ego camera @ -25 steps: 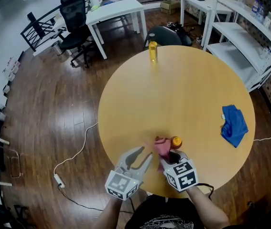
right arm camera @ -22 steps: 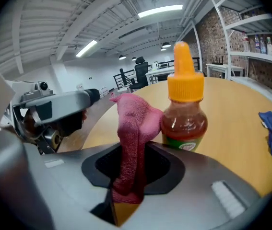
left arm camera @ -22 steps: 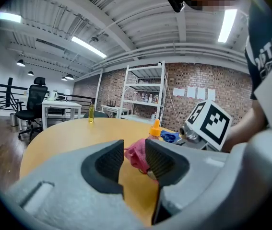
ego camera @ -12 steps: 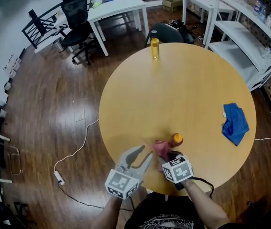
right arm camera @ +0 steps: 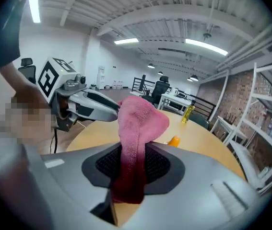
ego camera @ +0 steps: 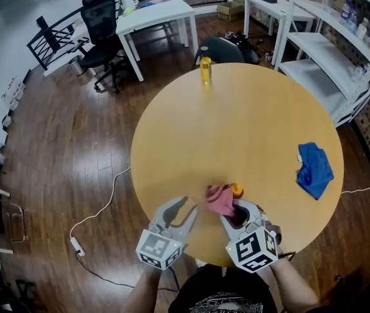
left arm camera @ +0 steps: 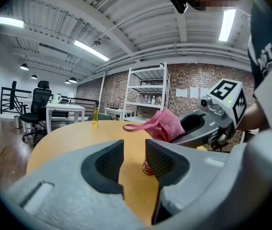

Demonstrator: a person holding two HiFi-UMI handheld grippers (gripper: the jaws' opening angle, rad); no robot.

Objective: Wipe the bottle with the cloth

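Over a round wooden table (ego camera: 237, 109), the right gripper's (right arm camera: 133, 163) ribbed fingers (right arm camera: 160, 164) pinch a fluffy pink cloth (right arm camera: 138, 123); the left gripper's (left arm camera: 134, 159) stand apart.

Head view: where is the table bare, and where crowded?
Bare: the table across its middle and left side, between the yellow bottle at the far edge and the blue cloth at right. Crowded: the near edge, with pink cloth, orange-capped bottle, left gripper and right gripper.

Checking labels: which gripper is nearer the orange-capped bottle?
Right. The right gripper, clamped on the pink cloth, is just short of the orange-capped bottle; the open left gripper stands off to its left.
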